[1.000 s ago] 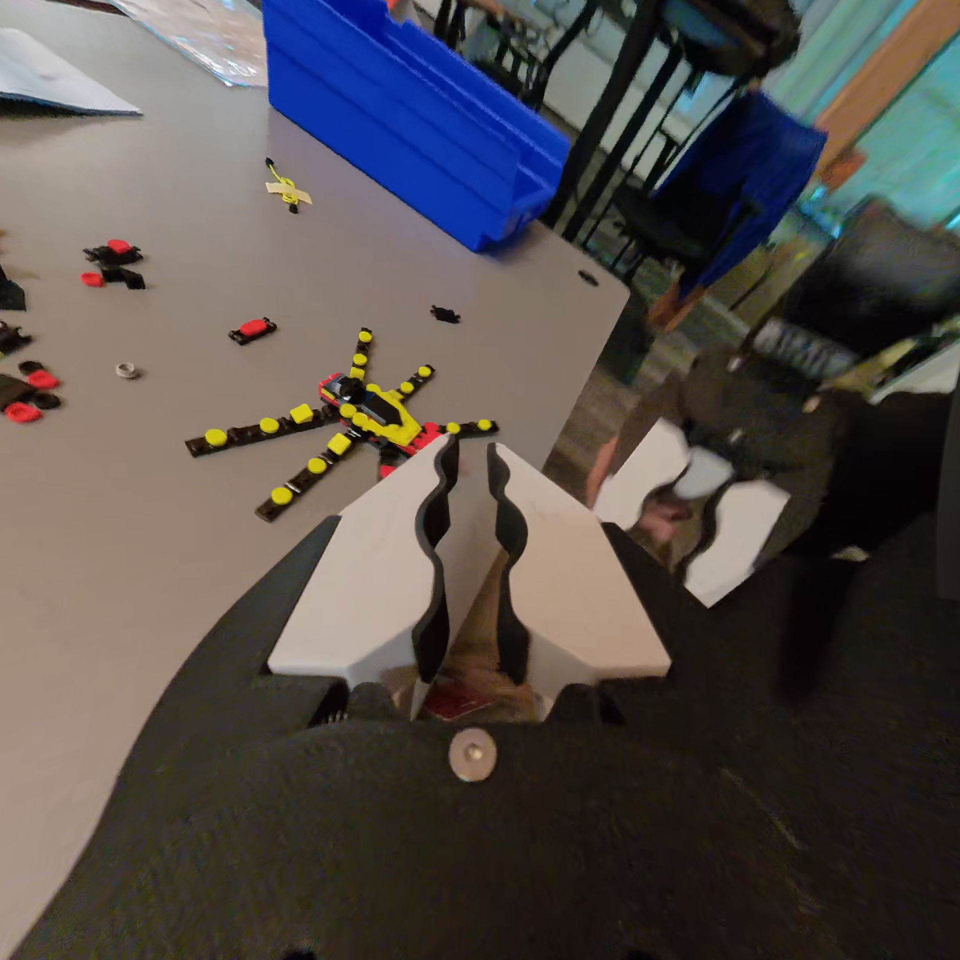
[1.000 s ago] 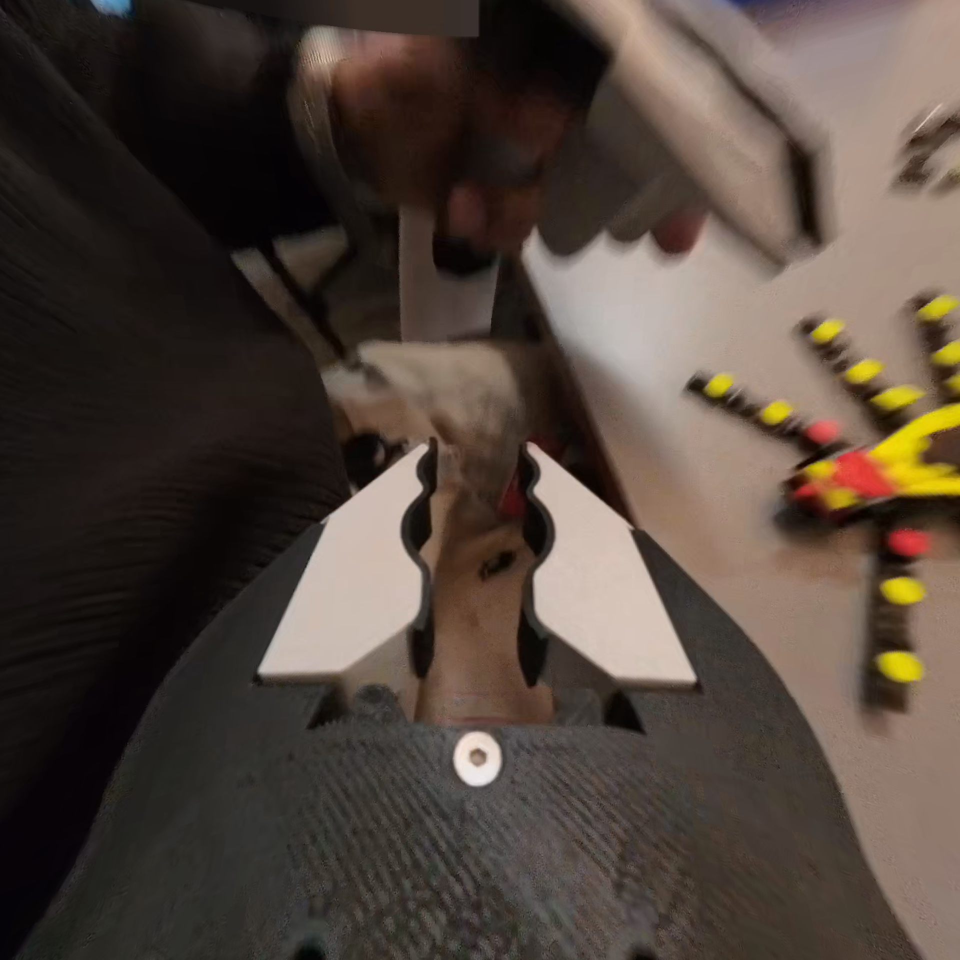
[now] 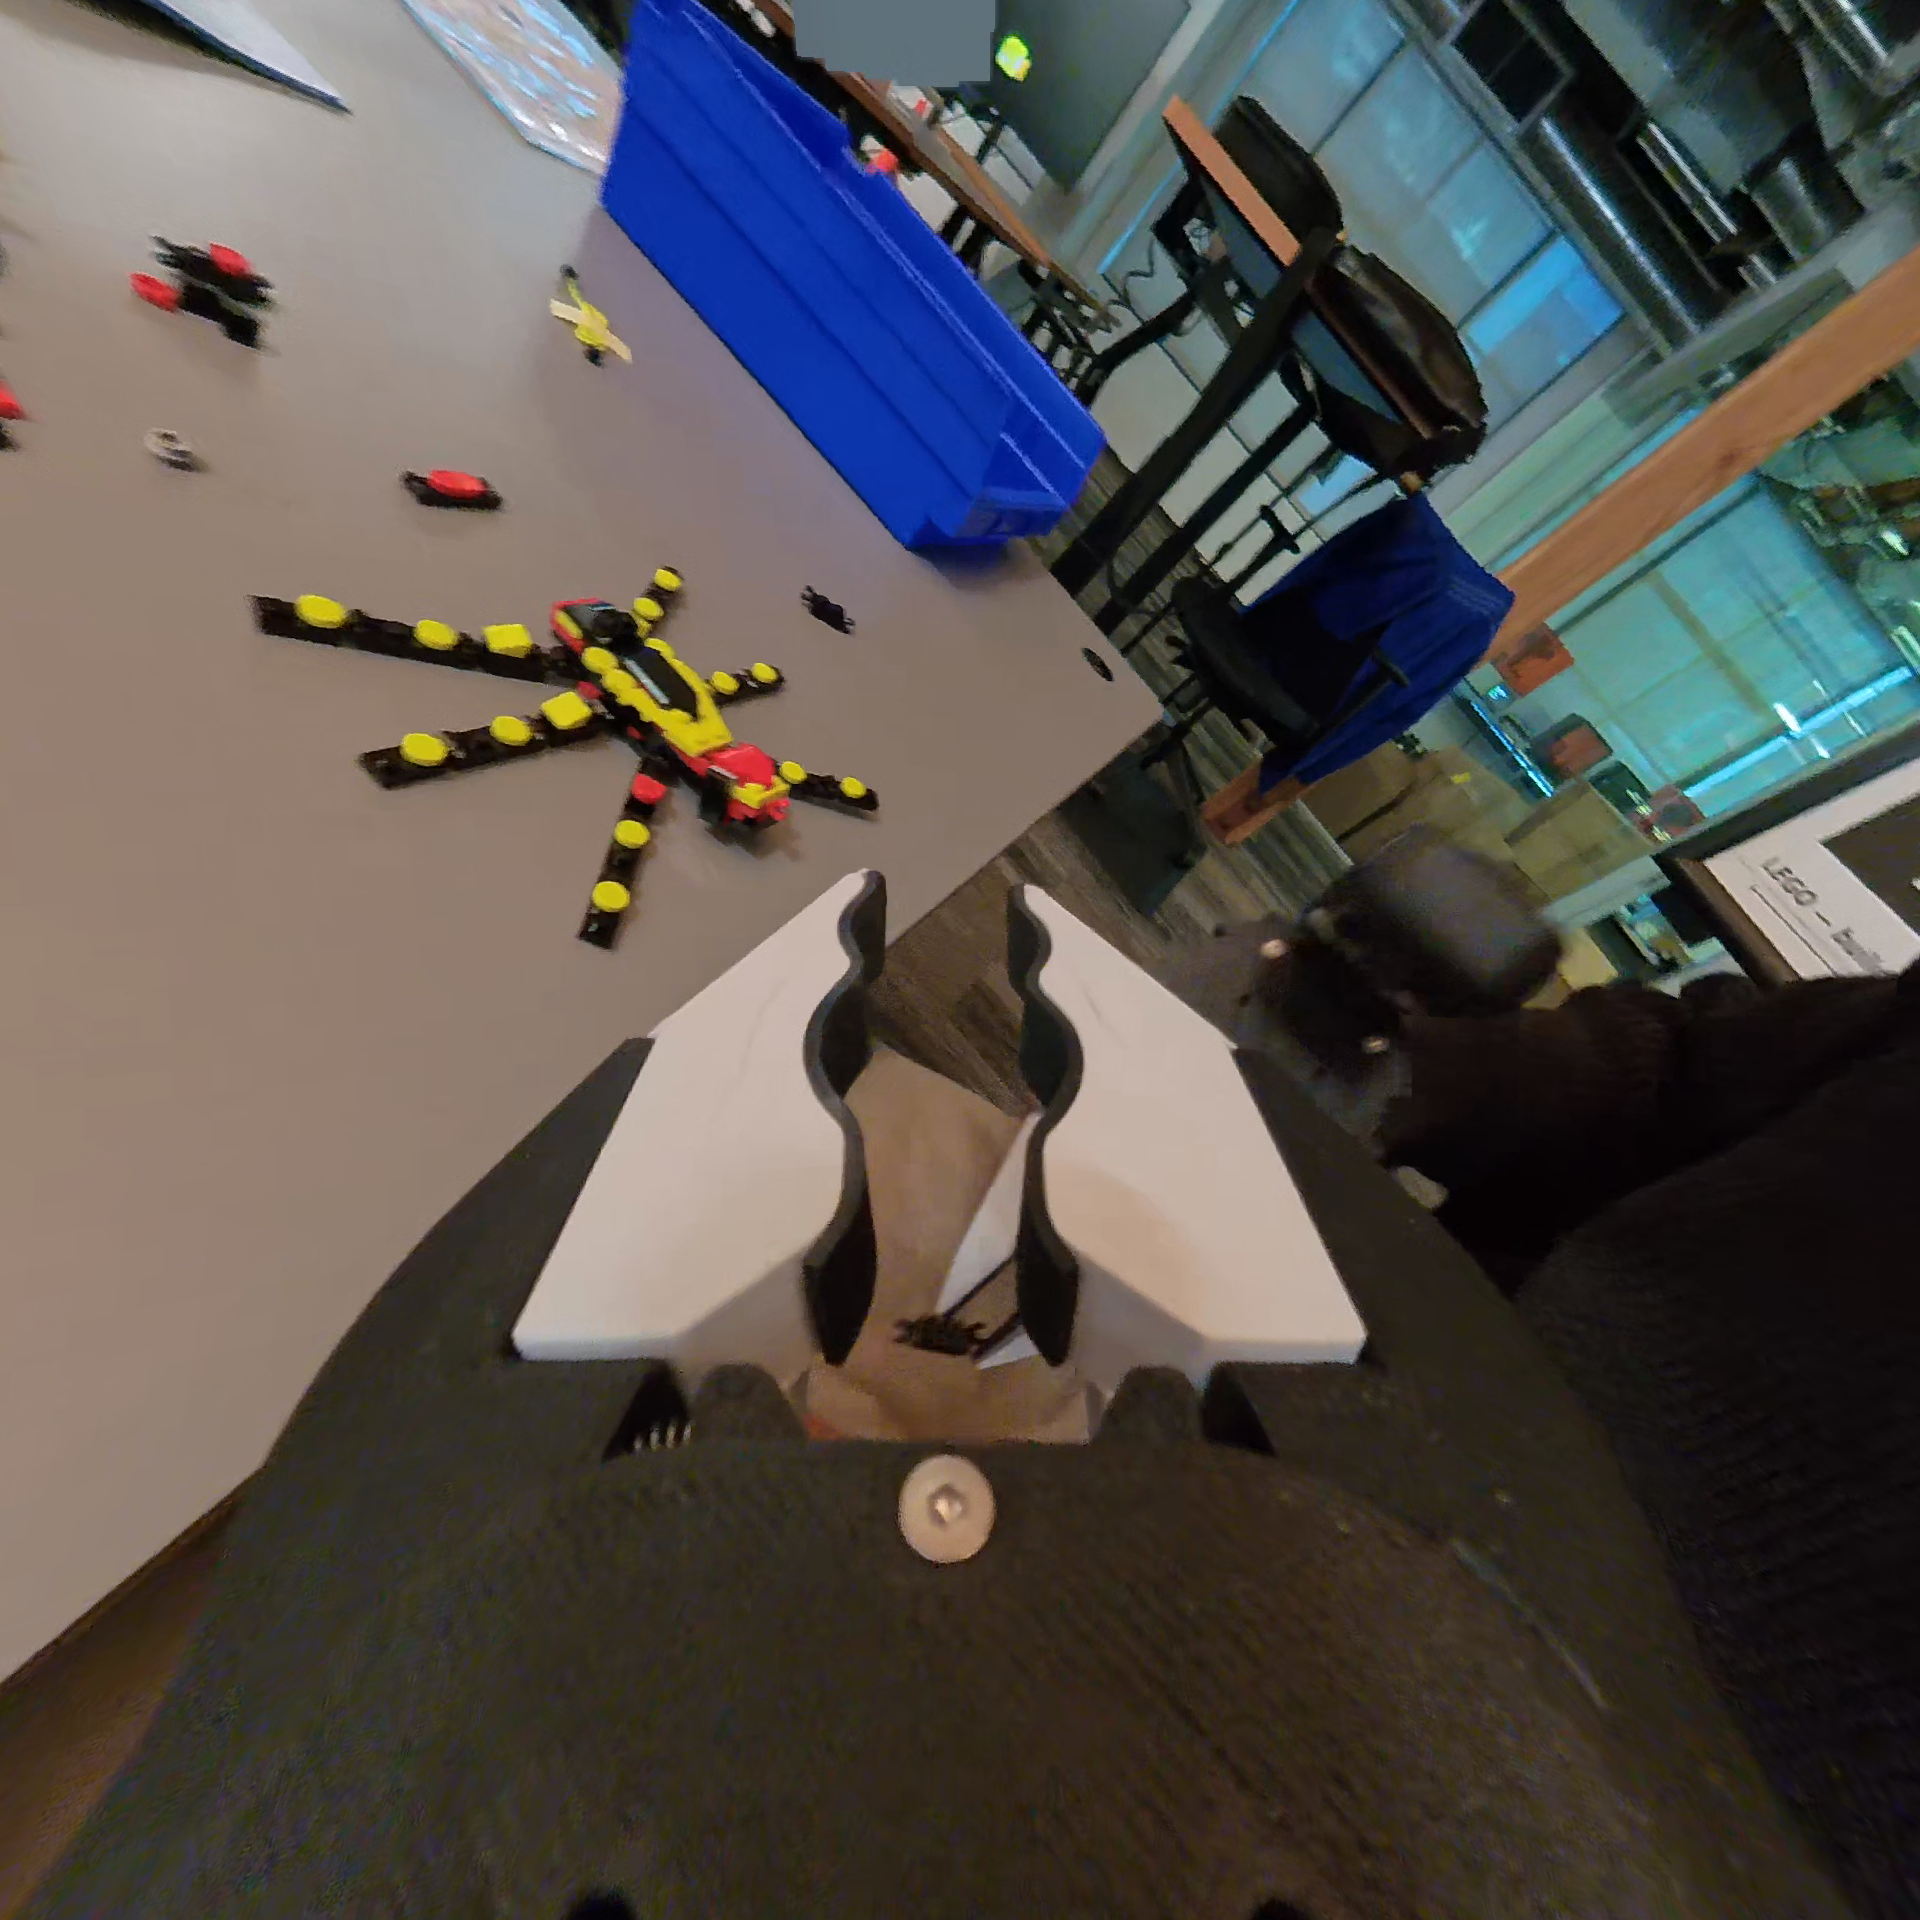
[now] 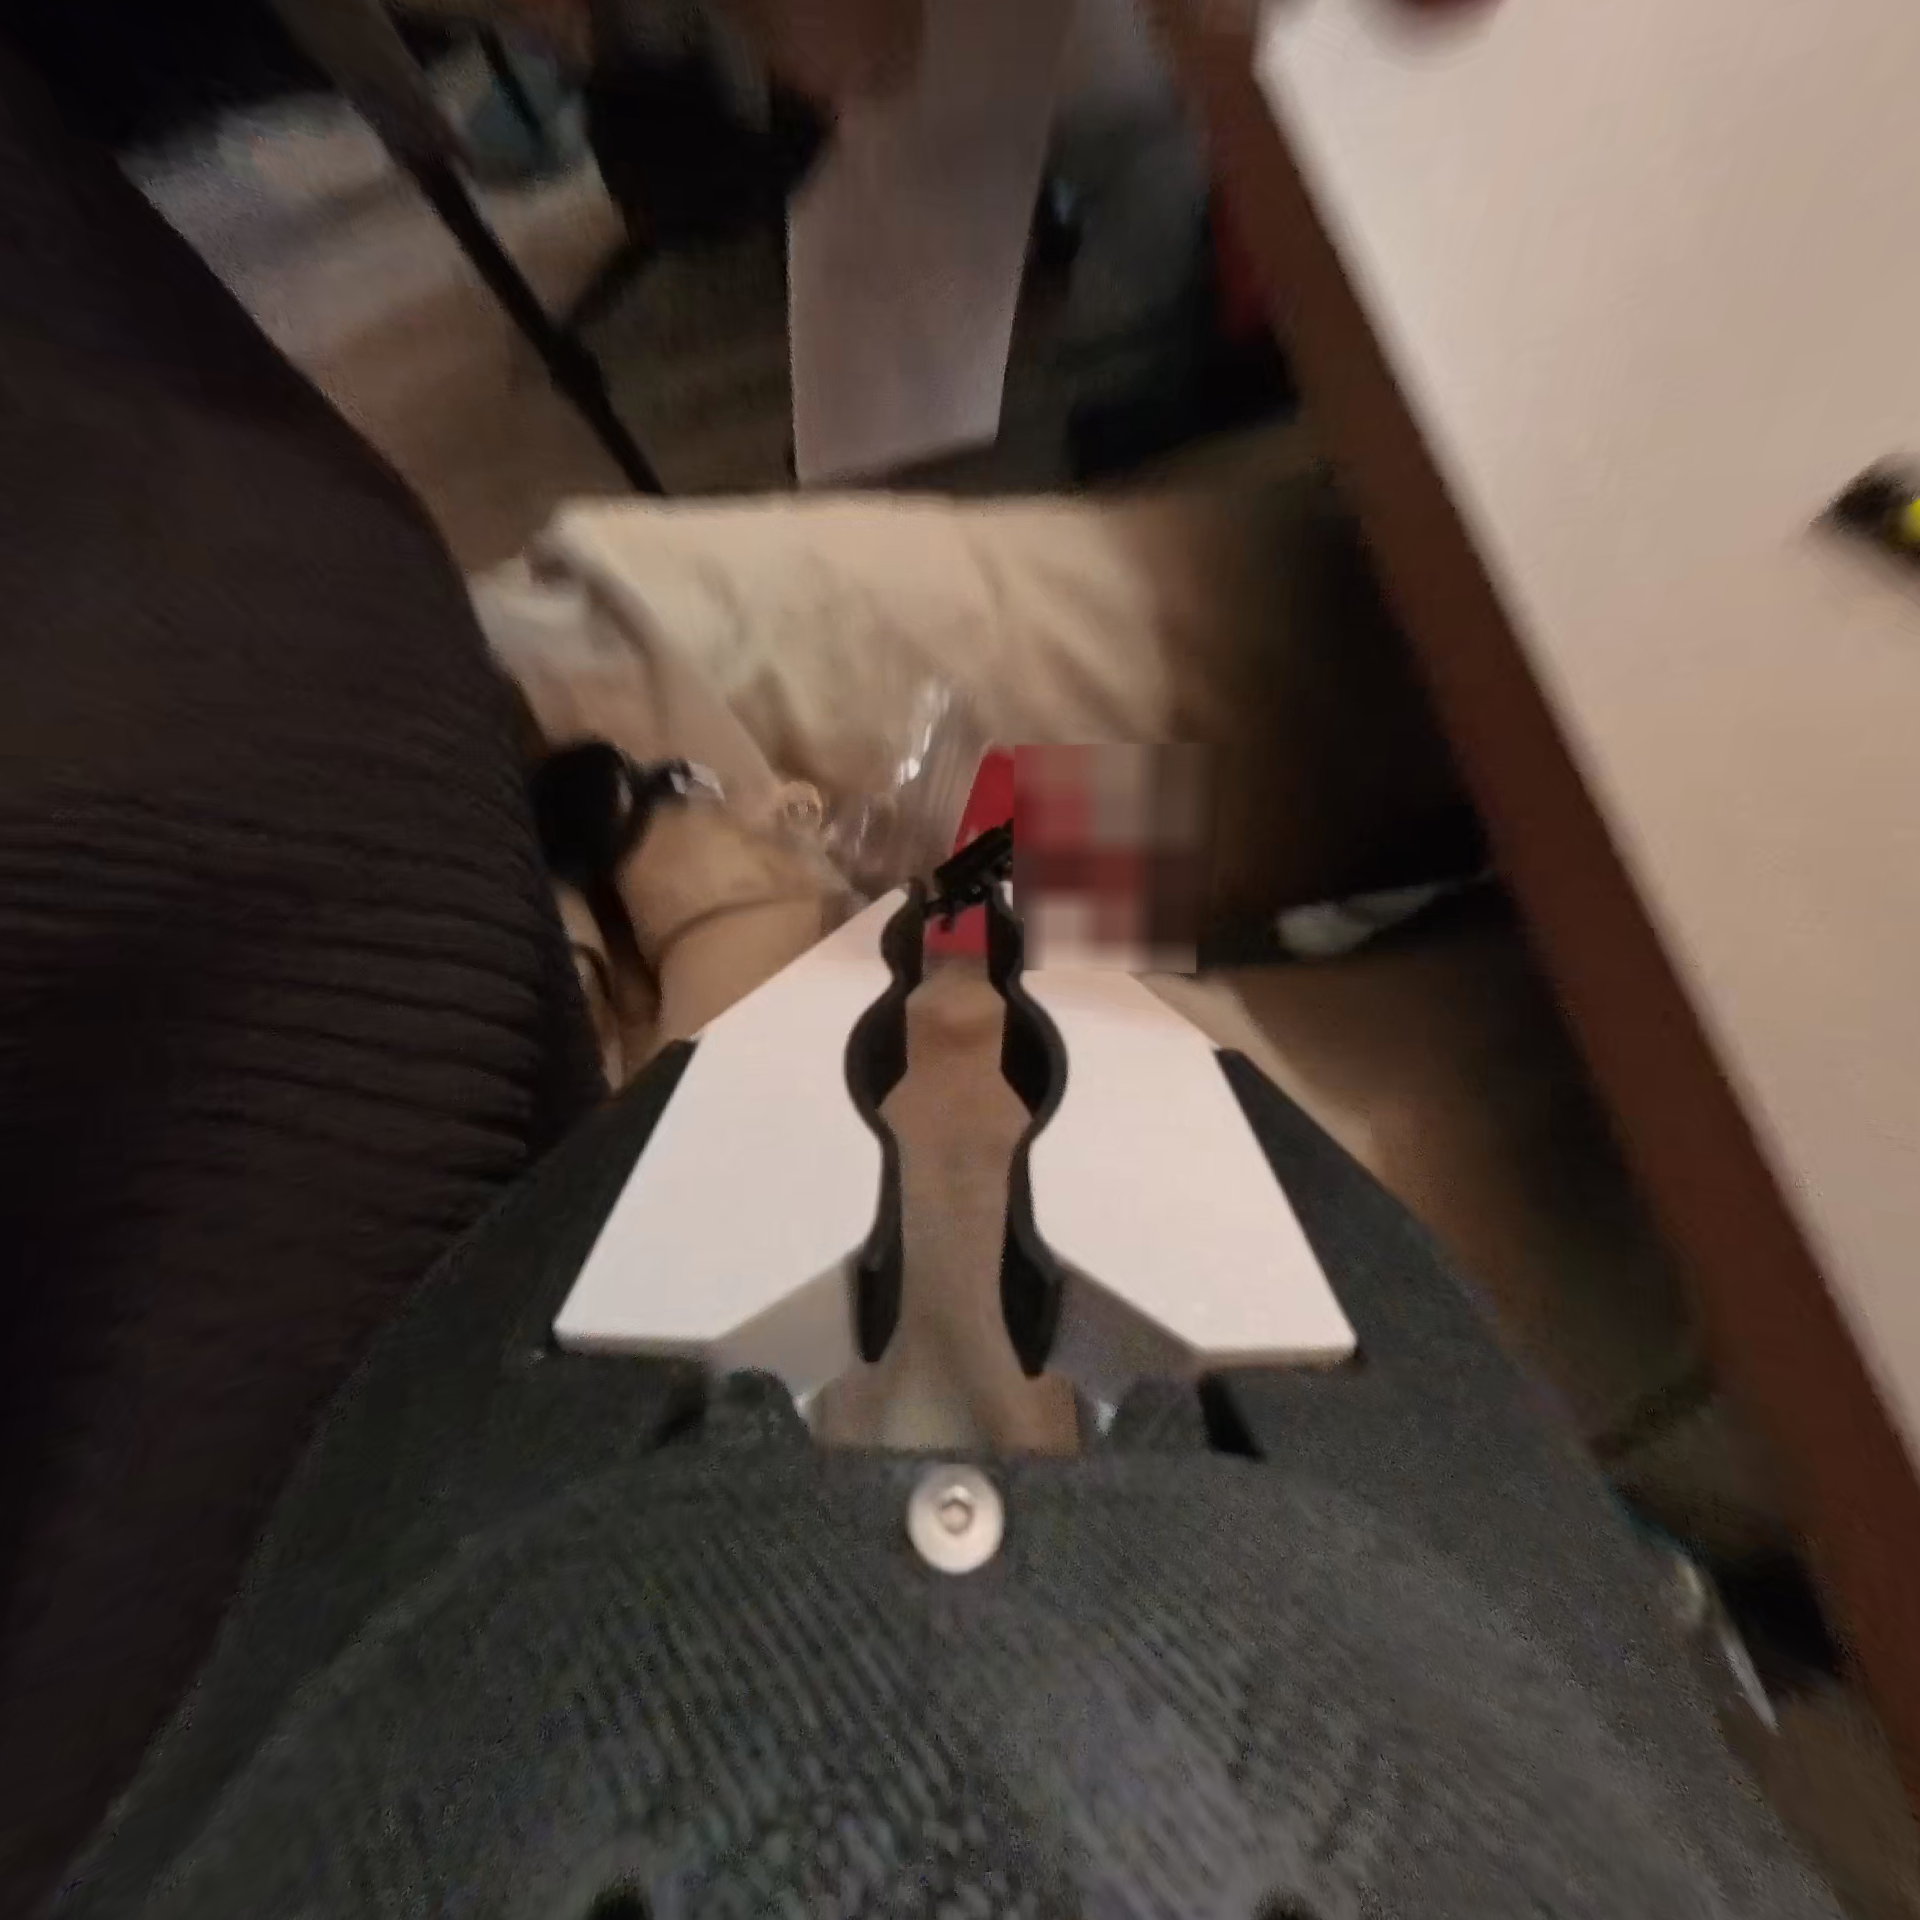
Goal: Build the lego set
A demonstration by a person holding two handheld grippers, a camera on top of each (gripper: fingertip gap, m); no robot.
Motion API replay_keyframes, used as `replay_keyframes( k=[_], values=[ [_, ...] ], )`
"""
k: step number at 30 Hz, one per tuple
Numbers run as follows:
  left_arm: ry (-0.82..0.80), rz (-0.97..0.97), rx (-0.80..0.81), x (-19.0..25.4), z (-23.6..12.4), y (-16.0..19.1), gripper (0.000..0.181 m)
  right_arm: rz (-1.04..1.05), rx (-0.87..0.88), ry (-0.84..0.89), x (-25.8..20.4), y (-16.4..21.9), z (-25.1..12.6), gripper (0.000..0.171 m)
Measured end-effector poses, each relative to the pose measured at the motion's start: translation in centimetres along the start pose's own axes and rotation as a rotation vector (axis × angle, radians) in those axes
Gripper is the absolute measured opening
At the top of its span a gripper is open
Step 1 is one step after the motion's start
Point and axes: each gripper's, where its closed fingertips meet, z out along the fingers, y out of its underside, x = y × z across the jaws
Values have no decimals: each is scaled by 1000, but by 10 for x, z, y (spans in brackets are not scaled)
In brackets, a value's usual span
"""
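Observation:
The partly built lego model [image 3: 644, 696], with a yellow and red body and black arms carrying yellow studs, lies on the grey table [image 3: 260, 1039] near its edge. My left gripper [image 3: 945, 894] is open and empty, held over the table edge just short of the model. My right gripper [image 4: 956, 894] is below the table edge over a person's lap, with its tips shut on a small black lego piece [image 4: 966, 862]. That piece [image 3: 940, 1333] also shows deep between the left fingers. The right wrist view is blurred.
A blue bin [image 3: 831, 312] stands at the table's far edge. Loose red and black pieces [image 3: 452, 486] [image 3: 208, 281], a small black piece [image 3: 828, 608] and a yellow piece [image 3: 590, 322] lie on the table. The table's brown edge [image 4: 1507, 727] runs on the right. Chairs [image 3: 1351, 623] stand beyond.
My right gripper has dropped below the table edge and closed on the small black piece that lay between its open fingers. My left gripper has opened wider and swung a little.

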Motion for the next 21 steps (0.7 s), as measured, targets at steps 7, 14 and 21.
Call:
replay_keyframes(
  k=[7,14,21],
  values=[
    [3,-139,59,-20,1,-7,44,-18,454,130,43,-87,-72,9],
    [285,-430,124,-14,18,-23,32,-65,565,175,102,-101,-86,9],
    [296,-342,62,-27,37,-54,14,-233,489,229,132,-124,-81,4]
  ],
)
